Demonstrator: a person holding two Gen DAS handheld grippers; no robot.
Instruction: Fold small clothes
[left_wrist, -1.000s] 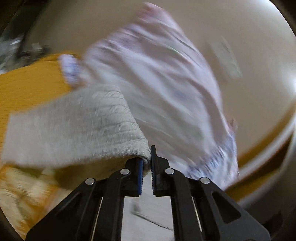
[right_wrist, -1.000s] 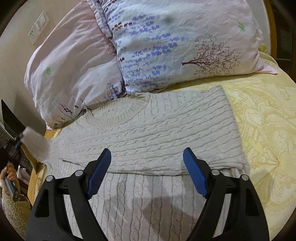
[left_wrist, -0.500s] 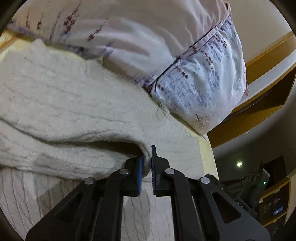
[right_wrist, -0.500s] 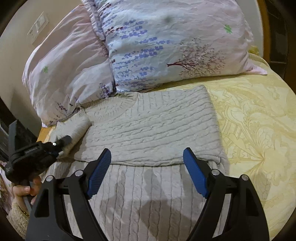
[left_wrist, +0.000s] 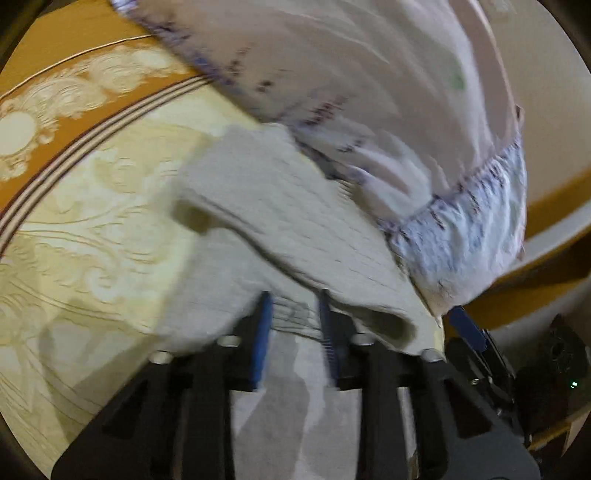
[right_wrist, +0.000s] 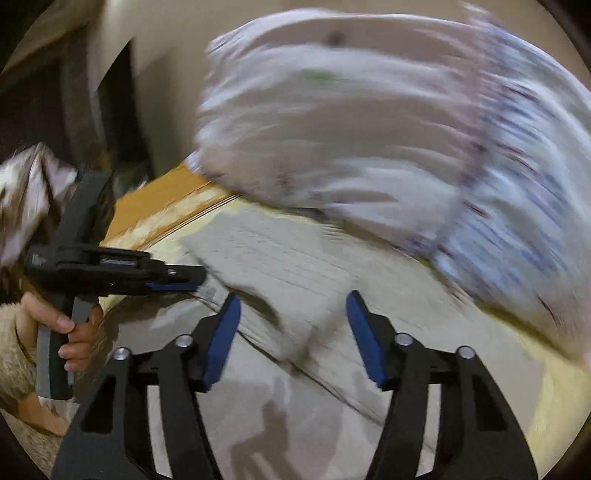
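A light grey cable-knit sweater (left_wrist: 280, 221) lies on the yellow patterned bedspread (left_wrist: 92, 229), its sleeves folded across its body. My left gripper (left_wrist: 295, 306) is open, its blue pads apart just over the folded sleeve's edge. The sweater also shows in the right wrist view (right_wrist: 288, 258), blurred. My right gripper (right_wrist: 291, 321) is wide open and empty above the sweater's middle. The left gripper (right_wrist: 177, 278) appears there from the side at the sweater's left edge, held by a hand (right_wrist: 70, 332).
Two floral pillows (left_wrist: 406, 110) lie against the sweater's collar end; they also show in the right wrist view (right_wrist: 369, 140). An orange border of the bedspread (right_wrist: 159, 199) marks the bed's left edge. The right gripper's tip (left_wrist: 469, 328) shows at the right.
My left gripper has opened and let go of the sleeve, which now lies folded on the sweater. Both cameras have swung; the right gripper has moved in lower towards the sweater's left part.
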